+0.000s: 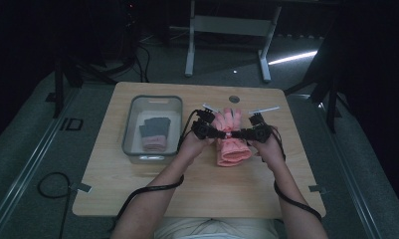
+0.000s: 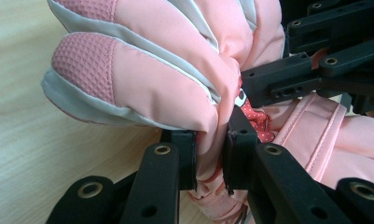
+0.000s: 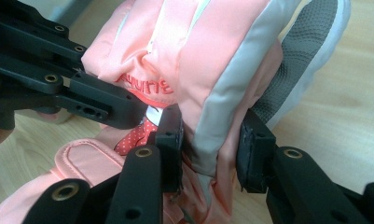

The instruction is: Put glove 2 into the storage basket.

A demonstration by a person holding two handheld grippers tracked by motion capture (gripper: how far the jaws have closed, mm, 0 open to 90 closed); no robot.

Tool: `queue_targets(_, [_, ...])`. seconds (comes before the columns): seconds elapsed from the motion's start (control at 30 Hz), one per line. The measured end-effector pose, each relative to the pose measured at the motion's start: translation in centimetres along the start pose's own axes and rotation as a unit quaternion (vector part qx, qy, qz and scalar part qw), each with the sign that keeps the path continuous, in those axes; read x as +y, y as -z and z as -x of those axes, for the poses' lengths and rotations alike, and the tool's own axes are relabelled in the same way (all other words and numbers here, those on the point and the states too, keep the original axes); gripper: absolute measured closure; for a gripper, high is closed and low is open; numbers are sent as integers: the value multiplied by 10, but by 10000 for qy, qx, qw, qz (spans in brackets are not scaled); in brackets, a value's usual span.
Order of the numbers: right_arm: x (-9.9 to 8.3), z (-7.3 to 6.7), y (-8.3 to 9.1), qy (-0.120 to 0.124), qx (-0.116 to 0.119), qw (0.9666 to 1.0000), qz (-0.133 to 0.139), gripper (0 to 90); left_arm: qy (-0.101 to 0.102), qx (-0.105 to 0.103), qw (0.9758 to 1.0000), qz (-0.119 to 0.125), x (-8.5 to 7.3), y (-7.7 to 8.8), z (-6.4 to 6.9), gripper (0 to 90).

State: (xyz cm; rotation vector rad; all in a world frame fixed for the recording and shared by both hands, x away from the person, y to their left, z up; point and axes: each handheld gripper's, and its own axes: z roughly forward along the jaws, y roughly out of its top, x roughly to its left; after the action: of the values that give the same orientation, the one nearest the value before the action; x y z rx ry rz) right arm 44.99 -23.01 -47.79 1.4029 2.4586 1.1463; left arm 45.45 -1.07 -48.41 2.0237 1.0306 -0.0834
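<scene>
Pink glove (image 1: 232,144) on the desk (image 1: 152,204), just right of a grey bin (image 1: 132,112) holding another glove (image 1: 153,134). Left tongs (image 1: 223,133) and right tongs (image 1: 237,133) both clamp its middle; the left gripper view reveals its textured fingertips (image 2: 84,70).

Soft matt cloth glove (image 2: 166,88) on smooth wood-grain table (image 1: 197,194).

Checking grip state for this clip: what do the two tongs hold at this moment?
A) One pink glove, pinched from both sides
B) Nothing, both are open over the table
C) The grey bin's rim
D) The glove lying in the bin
A: the left tongs and right tongs both pinch the pink glove, fabric squeezed between each pair of pads.
</scene>
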Motion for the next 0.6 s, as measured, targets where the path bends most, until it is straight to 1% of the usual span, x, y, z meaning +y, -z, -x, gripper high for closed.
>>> queue_targets(0.1, [4, -3, 6, 50, 22, 9999, 89, 661, -92, 92, 9999, 24, 3, 7, 5, 778])
queue_targets(0.17, [7, -7, 10, 126, 29, 9999, 106, 661, -146, 158, 9998, 27, 5, 12, 8, 778])
queue_targets(0.3, [14, -14, 12, 192, 85, 9996, 184, 661, -235, 299, 9993, 72, 8, 25, 11, 777])
queue_targets(0.47, [24, -24, 15, 332, 188, 9989, 280, 660, -322, 417, 9985, 126, 11, 43, 12, 777])
queue_targets(0.53, [29, -29, 15, 395, 196, 9986, 294, 660, -307, 447, 9984, 182, 11, 50, 11, 777])
queue_targets(0.6, [34, -34, 15, 461, 217, 9982, 327, 660, -335, 500, 9980, 208, 11, 57, 11, 777])
